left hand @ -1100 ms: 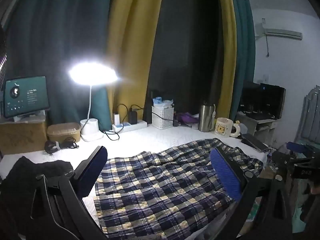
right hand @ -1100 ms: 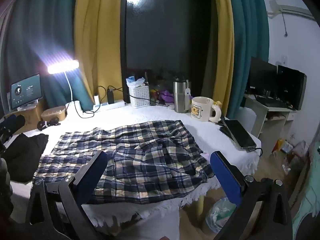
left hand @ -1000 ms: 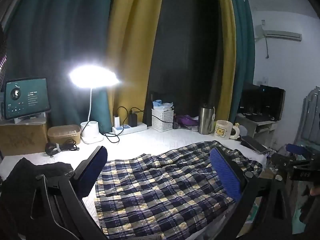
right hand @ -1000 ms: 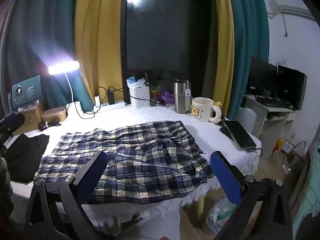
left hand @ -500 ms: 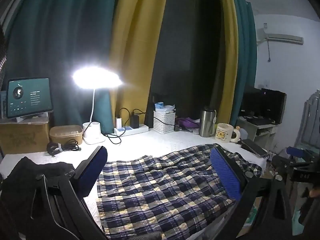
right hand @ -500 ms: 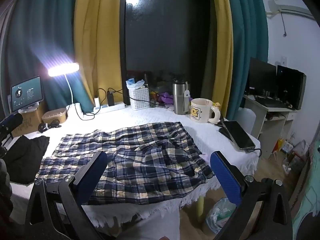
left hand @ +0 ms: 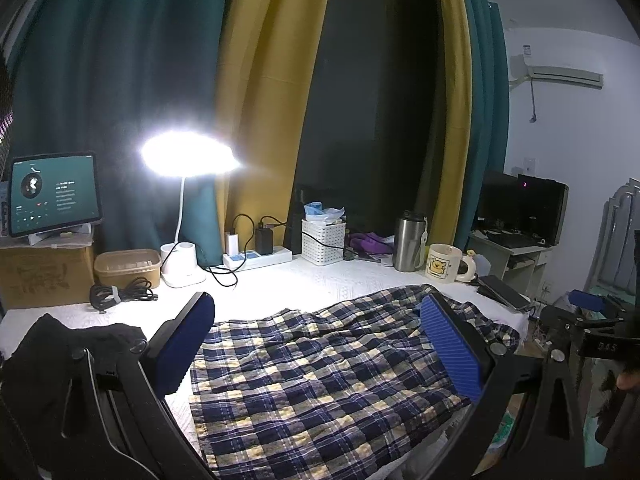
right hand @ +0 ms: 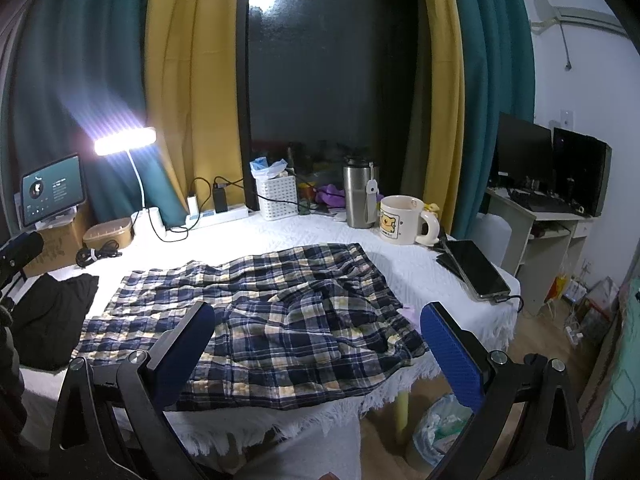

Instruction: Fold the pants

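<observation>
on the white-covered desk [right hand: 404, 264], beside the mug [right hand: 402, 219], the plaid pants [right hand: 280, 312] are spread unmoved; both the left claw [left hand: 320, 344] and right claw [right hand: 316, 344] are held raised, gaping, empty, lamplit.

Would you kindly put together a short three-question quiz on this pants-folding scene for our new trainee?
1. True or false: the left gripper is shut on the plaid pants.
2. Which stands nearest the cream mug?
A. the steel tumbler
B. the tablet
C. the black garment
3. Fill in: the pants lie spread on the table's white ____.

Key:
1. False; both its jaws and those of the right gripper stand open, holding nothing.
2. A
3. cloth
</observation>
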